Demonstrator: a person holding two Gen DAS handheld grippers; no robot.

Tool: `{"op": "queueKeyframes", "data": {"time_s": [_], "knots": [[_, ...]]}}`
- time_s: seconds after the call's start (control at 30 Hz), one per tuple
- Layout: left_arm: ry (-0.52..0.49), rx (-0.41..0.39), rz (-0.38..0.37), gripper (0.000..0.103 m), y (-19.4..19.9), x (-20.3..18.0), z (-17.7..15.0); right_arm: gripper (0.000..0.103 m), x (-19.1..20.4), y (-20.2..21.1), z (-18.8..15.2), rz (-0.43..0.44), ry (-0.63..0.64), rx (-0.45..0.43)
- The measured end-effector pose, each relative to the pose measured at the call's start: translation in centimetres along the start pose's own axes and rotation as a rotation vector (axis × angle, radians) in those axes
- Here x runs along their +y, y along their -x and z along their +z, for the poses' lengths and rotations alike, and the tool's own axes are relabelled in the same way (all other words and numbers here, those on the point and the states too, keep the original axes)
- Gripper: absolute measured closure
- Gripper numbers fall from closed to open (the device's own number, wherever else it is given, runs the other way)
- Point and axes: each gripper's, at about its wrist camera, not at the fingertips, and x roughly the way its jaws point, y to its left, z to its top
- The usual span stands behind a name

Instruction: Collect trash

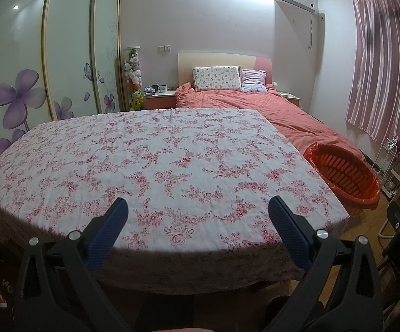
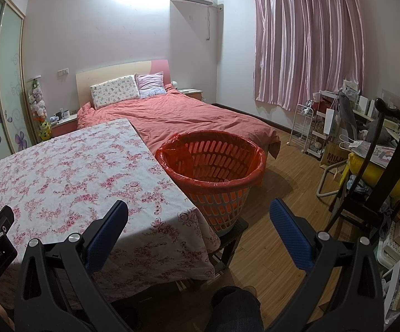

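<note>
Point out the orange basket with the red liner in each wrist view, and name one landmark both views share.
Left wrist view: the orange basket sits at the right, beside the floral tablecloth's right edge.
Right wrist view: the basket is near centre, right of the tablecloth.
Shared landmark: the pink curtain.

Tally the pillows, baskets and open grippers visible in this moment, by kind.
Pillows: 2, floral pillow and pink pillow
Baskets: 1, orange basket lined with a bag
Open grippers: 2, left gripper, right gripper
Total: 5
</note>
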Motion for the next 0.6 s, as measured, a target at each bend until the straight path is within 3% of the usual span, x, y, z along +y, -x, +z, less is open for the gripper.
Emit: {"op": "queueKeyframes", "data": {"time_s": [0.6], "knots": [[0.001,0.003,-0.001,0.004,-0.04,0.04,-0.07,0.002,0.01,0.0,0.05,0.0,0.0,0.0]]}}
